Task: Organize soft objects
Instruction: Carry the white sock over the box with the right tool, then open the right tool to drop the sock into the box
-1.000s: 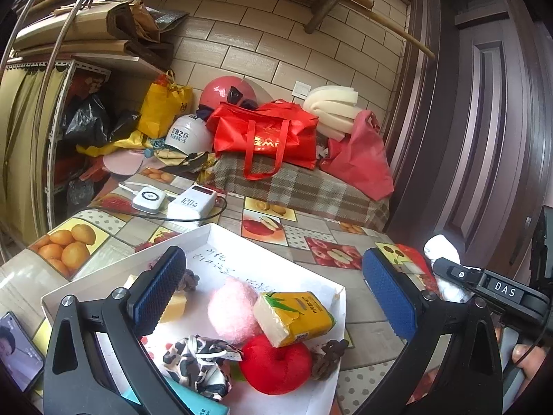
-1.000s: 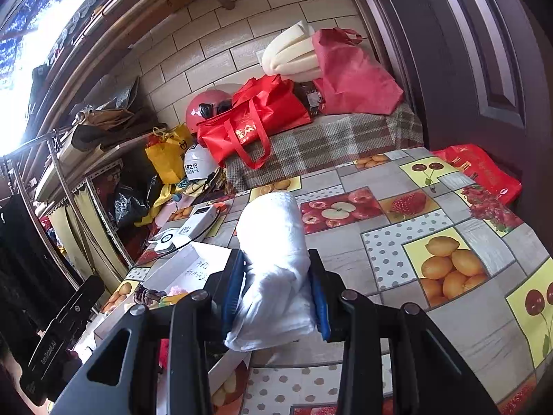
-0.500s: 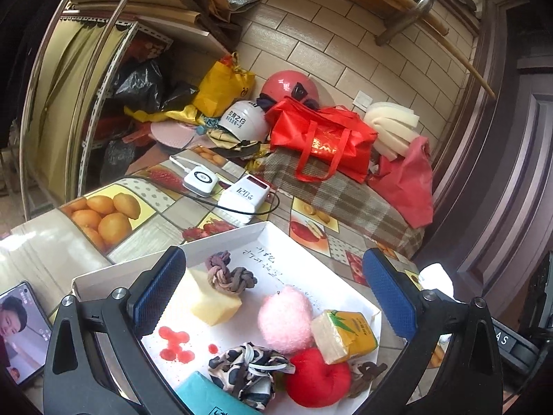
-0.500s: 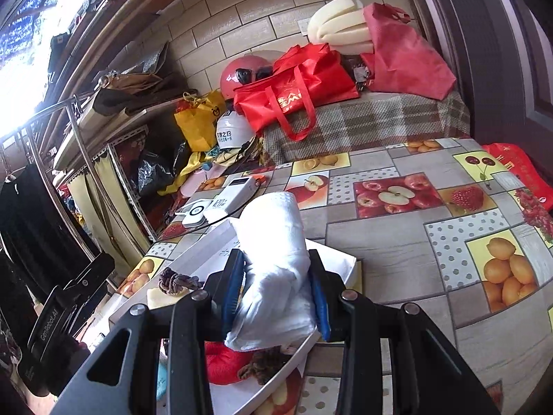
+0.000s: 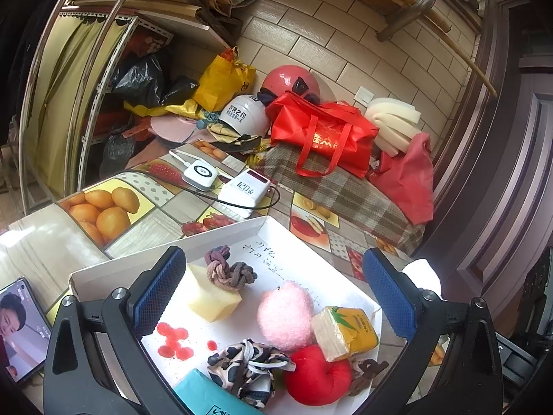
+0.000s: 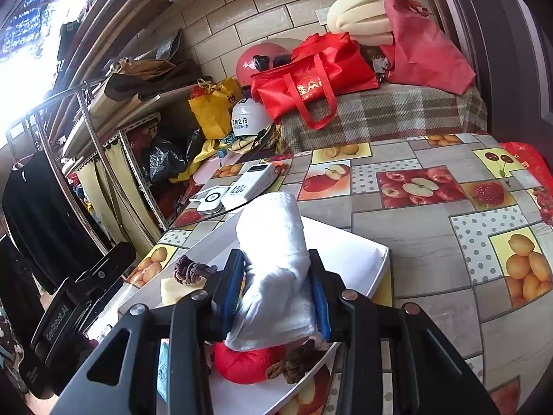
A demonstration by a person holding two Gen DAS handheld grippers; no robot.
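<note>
A white cardboard tray [image 5: 276, 231] on the fruit-pattern table holds several soft objects: a yellow sponge block [image 5: 211, 297], a brown knotted rope [image 5: 228, 271], a pink pompom [image 5: 285, 314], a tissue pack [image 5: 344, 332], a red plush apple [image 5: 318, 375] and a spotted cloth [image 5: 249, 366]. My left gripper [image 5: 273, 297] is open and empty above the tray. My right gripper [image 6: 276, 294] is shut on a rolled white towel [image 6: 273, 259] and holds it over the tray's near right part [image 6: 359, 252]; the towel shows at the right in the left wrist view [image 5: 423, 273].
A power bank [image 5: 245, 190] and a white charger [image 5: 200, 173] with a black cable lie behind the tray. A phone [image 5: 20, 328] lies at the table's left edge. Red bags [image 5: 321, 135], helmets and a plaid cushion [image 5: 345, 190] line the back wall.
My right gripper has carried the towel left, from over the table to above the tray. My left gripper has drawn back and left, showing more of the tray.
</note>
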